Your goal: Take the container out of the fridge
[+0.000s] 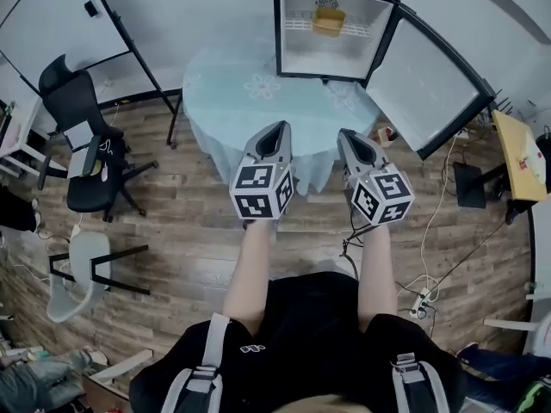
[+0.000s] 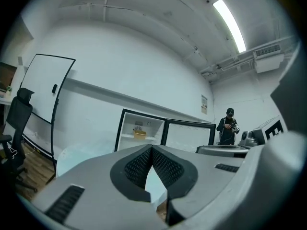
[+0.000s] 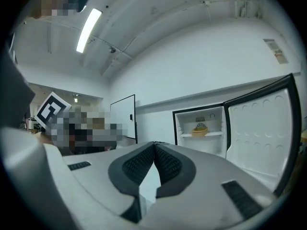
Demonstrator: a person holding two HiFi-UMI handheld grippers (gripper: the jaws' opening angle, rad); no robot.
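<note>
Clenched empty, left gripper (image 1: pixel 277 127) and right gripper (image 1: pixel 346 134) short of the open fridge (image 1: pixel 297 58); container (image 1: pixel 328 21) far ahead on its shelf, nearer the right.

gripper (image 3: pixel 154 144): jaws closed, empty
fridge (image 3: pixel 199 134): door open
container (image 3: pixel 200 130): yellow, on shelf
whiteboard (image 3: pixel 123 119): left of fridge

You hold two tools: the left tool (image 1: pixel 276 127) and the right tool (image 1: pixel 348 134). Ahead of you are one table (image 1: pixel 232 101), one fridge (image 1: pixel 297 54), and one container (image 1: pixel 328 21). You also have two chairs nearby, a black chair (image 1: pixel 90 157) and a grey chair (image 1: pixel 82 269).
</note>
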